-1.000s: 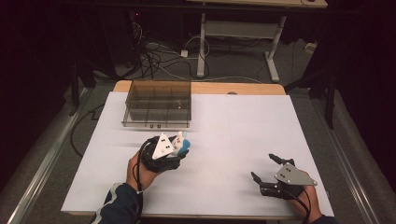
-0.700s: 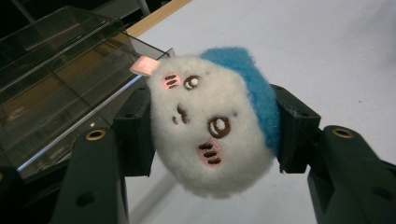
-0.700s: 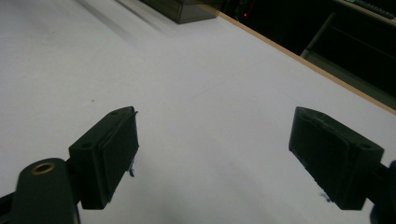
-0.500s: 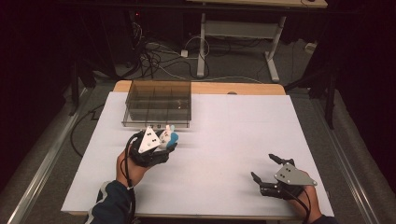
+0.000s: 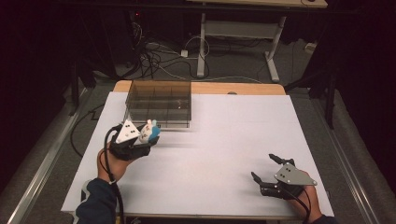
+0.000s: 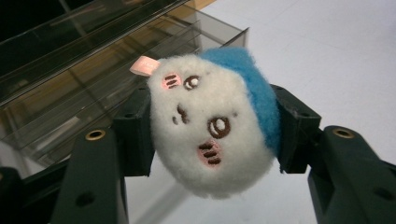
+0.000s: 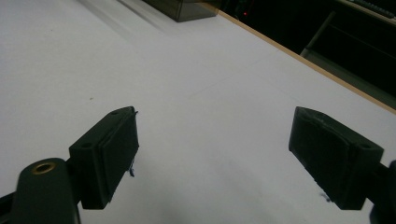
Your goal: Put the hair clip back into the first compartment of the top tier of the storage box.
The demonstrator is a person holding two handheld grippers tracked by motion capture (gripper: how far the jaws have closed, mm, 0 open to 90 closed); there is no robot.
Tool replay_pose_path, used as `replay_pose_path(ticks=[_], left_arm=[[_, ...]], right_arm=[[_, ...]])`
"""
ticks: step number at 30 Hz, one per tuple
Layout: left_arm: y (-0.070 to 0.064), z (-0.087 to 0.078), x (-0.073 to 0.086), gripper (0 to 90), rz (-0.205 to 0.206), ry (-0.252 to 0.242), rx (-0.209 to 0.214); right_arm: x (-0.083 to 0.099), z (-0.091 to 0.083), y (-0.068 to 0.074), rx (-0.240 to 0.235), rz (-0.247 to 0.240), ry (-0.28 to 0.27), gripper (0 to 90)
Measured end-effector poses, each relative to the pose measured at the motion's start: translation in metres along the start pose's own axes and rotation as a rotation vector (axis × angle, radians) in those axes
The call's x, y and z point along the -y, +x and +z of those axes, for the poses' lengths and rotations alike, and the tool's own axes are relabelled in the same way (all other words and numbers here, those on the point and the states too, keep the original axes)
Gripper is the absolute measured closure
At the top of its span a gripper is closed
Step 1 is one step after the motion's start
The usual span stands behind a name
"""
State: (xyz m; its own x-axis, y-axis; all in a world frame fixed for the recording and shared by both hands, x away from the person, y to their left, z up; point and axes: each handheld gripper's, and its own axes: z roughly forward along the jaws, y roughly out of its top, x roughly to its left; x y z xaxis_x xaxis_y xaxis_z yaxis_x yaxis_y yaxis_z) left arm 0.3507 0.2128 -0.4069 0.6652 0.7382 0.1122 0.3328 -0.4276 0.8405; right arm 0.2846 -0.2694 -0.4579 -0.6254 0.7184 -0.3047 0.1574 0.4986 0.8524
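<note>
High view: left gripper (image 5: 148, 134), clamped on plush toy (image 5: 150, 132), now nearer clear organizer box (image 5: 159, 103) than a second ago; drop-in likely next. Right gripper (image 5: 266, 171) open, idle, well apart from box.

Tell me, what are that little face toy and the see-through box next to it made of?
The toy looks like soft plush: fuzzy white pile, a blue felt-like patch and a stitched face, squeezed between the left gripper's jaws. The box seems to be smoky clear plastic, perhaps acrylic: glossy, with dividers and the table showing through its walls.
</note>
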Motion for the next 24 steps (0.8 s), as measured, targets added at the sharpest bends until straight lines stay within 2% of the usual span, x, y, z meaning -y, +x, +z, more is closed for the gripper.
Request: replay_pose_path(ticks=[2,5,7,12,16,19,22,24], left_arm=[[0.01,-0.002,0.001,39.8,-0.011,0.022,0.037],[0.02,-0.004,0.001,39.7,-0.002,0.034,0.053],[0.024,-0.004,-0.002,39.7,0.01,0.058,0.041],[0.036,-0.004,-0.011,39.4,0.038,0.107,0.058],[0.046,-0.002,-0.016,38.9,0.039,0.11,0.072],[0.055,0.001,-0.019,38.5,0.047,0.133,0.059],[0.064,0.003,-0.023,37.3,0.051,0.112,0.023],[0.071,0.007,-0.025,37.2,0.038,0.104,0.05]], right_arm=[[0.0,0.0,0.0,0.001,0.002,0.0,16.9],[0.0,0.0,0.001,-0.004,0.006,0.001,16.9],[0.0,0.001,0.002,-0.004,-0.004,0.005,16.9],[0.0,0.002,0.003,-0.005,-0.001,0.009,16.9],[0.0,0.002,0.003,-0.006,0.001,0.01,16.9],[0.0,0.002,0.003,-0.007,-0.003,0.01,16.9],[0.0,0.002,0.003,-0.008,-0.002,0.013,17.0],[0.0,0.003,0.004,-0.01,-0.006,0.016,17.0]])
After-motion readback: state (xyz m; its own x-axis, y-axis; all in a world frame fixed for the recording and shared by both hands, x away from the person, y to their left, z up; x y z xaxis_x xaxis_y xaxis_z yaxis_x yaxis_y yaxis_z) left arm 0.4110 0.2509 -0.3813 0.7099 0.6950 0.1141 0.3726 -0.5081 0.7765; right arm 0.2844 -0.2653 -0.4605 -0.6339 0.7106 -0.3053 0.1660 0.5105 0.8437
